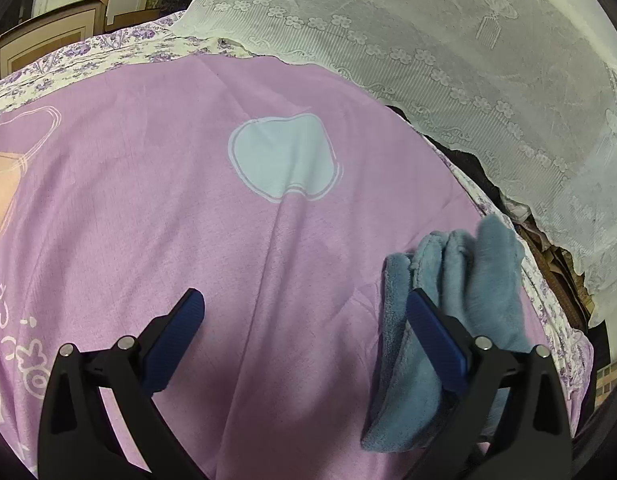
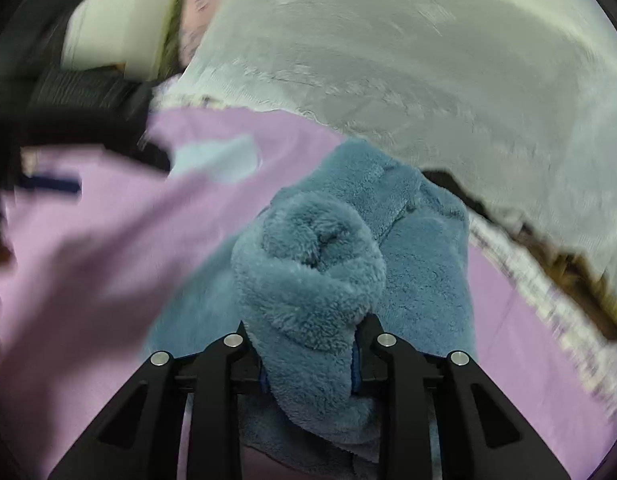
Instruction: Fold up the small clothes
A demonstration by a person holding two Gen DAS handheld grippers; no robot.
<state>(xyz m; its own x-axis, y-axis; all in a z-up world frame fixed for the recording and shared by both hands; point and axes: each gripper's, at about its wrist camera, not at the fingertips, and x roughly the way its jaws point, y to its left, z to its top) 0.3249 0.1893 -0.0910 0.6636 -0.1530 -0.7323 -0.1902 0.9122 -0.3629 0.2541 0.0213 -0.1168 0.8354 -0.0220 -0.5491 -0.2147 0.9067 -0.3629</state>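
Observation:
A blue fleece garment [image 1: 480, 288] lies bunched at the right edge of a pink bedsheet [image 1: 188, 208]. My left gripper [image 1: 304, 304] hovers over the sheet with its jaws wide apart and nothing between them. Its right finger [image 1: 436, 340] stands in front of the fleece's left edge. In the blurred right wrist view the same fleece [image 2: 308, 264] is rolled into a thick wad that fills the gap between the jaws of my right gripper [image 2: 310, 332]. The wad hides most of the pads. More fleece trails beyond and below the grip.
A white lace cover [image 1: 448, 52] is heaped along the far and right side of the bed, with a dark gap [image 1: 468, 168] beneath its edge. A floral sheet [image 1: 120, 48] borders the pink one at the back. Wooden furniture [image 1: 48, 36] stands far left.

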